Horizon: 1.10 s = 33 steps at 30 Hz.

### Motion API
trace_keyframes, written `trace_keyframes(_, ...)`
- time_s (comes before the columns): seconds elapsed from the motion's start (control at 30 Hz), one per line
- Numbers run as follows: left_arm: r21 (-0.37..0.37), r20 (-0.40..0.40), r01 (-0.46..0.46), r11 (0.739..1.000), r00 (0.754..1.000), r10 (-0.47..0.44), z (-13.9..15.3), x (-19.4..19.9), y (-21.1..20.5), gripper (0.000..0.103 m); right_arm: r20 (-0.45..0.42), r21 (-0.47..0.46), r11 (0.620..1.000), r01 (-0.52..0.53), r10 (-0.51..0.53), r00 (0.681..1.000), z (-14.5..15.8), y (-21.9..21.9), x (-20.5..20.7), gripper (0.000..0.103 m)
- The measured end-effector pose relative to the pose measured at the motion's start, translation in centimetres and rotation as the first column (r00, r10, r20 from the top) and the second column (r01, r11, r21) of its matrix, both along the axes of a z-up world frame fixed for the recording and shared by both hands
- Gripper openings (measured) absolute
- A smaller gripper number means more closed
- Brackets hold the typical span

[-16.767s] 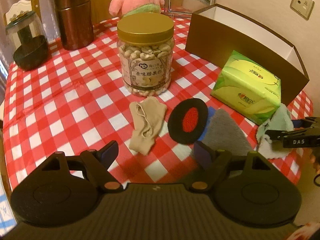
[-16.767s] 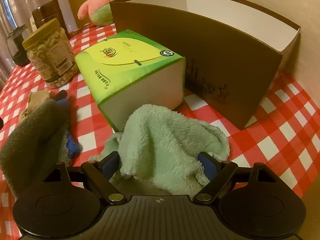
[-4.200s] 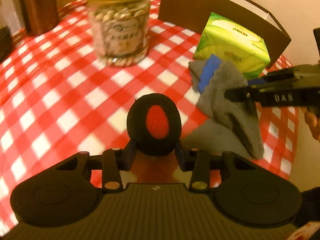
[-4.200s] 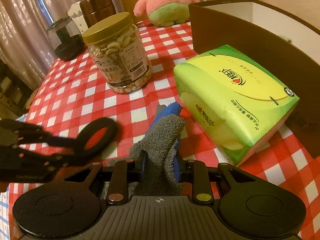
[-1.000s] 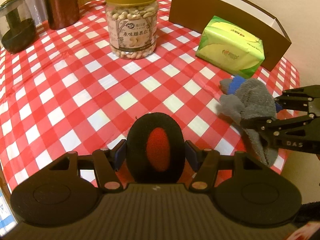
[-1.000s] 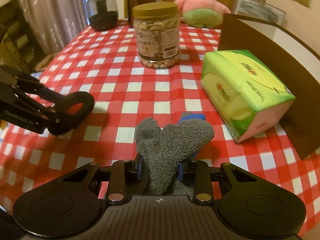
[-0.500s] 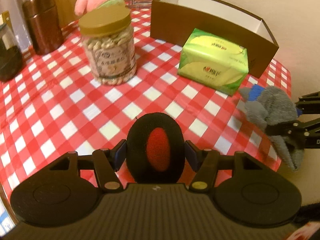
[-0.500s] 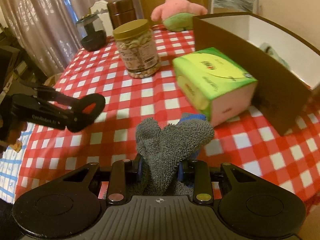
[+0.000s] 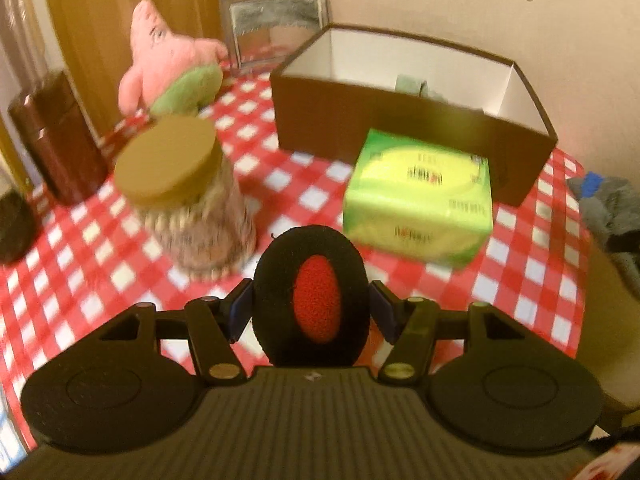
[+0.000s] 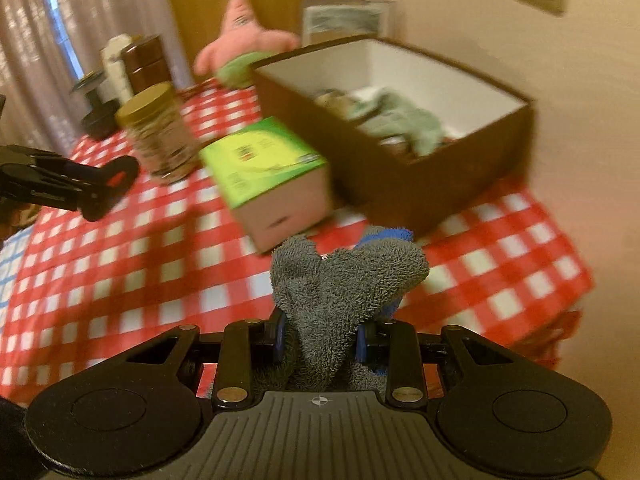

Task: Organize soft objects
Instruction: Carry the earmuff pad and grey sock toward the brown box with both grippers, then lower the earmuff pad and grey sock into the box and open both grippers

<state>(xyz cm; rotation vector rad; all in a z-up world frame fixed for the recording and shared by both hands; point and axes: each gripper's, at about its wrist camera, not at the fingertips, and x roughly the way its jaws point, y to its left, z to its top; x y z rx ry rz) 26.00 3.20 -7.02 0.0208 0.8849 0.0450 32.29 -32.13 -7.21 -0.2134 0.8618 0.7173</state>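
My left gripper (image 9: 311, 306) is shut on a round black pad with a red centre (image 9: 312, 296), held upright above the checked table. My right gripper (image 10: 320, 332) is shut on a grey towel with a blue edge (image 10: 340, 276), held above the table's right corner. The towel also shows at the right edge of the left wrist view (image 9: 612, 208). The left gripper with the pad shows at the left of the right wrist view (image 10: 108, 188). The brown box (image 10: 420, 184) with white inside holds a pale green cloth (image 10: 404, 120) and another soft item.
A green tissue pack (image 9: 420, 196) lies in front of the box (image 9: 360, 120). A nut jar with a gold lid (image 9: 180, 192) stands to its left. A pink plush star (image 9: 168, 64), a brown canister (image 9: 56, 140) and a framed picture (image 9: 276, 20) stand at the back.
Both grippers have risen and moved toward the box, each still holding its item. The views now look down into the box, and the frames are blurred by motion.
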Motion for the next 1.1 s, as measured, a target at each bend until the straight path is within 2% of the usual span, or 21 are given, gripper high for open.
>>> trace_keyframes(0.17, 0.047, 0.061, 0.012, 0.999, 0.998, -0.015, 1.9, 3.8, -0.3, 0.059, 0.073, 0.015, 0.998, 0.066, -0.067, 0.995, 2.4, -2.6, 2.4, 0.032)
trace_keyframes(0.33, 0.083, 0.110, 0.010, 0.997, 0.994, -0.019, 3.7, 7.7, -0.3, 0.059, 0.160, 0.054, 0.995, 0.085, -0.092, 0.983, 5.0, -3.7, 5.1, 0.032)
trace_keyframes(0.6, 0.113, 0.174, 0.022, 0.993, 0.984, -0.041, 6.0, 14.8, -1.0, 0.059, 0.272, 0.149, 0.988, 0.046, -0.086, 0.958, 8.3, -1.8, 10.3, 0.032)
trace_keyframes(0.8, 0.081, 0.187, 0.053, 0.995, 0.980, -0.068, 6.1, 19.7, -2.7, 0.059, 0.278, 0.194, 0.981, 0.022, -0.077, 0.957, 8.4, 0.9, 14.6, 0.032)
trace_keyframes(1.1, 0.029, 0.129, 0.134, 0.991, 0.982, -0.136, 3.9, 24.5, -6.9, 0.059, 0.197, 0.163, 0.986, 0.037, -0.069, 0.978, 5.0, 4.8, 19.9, 0.032)
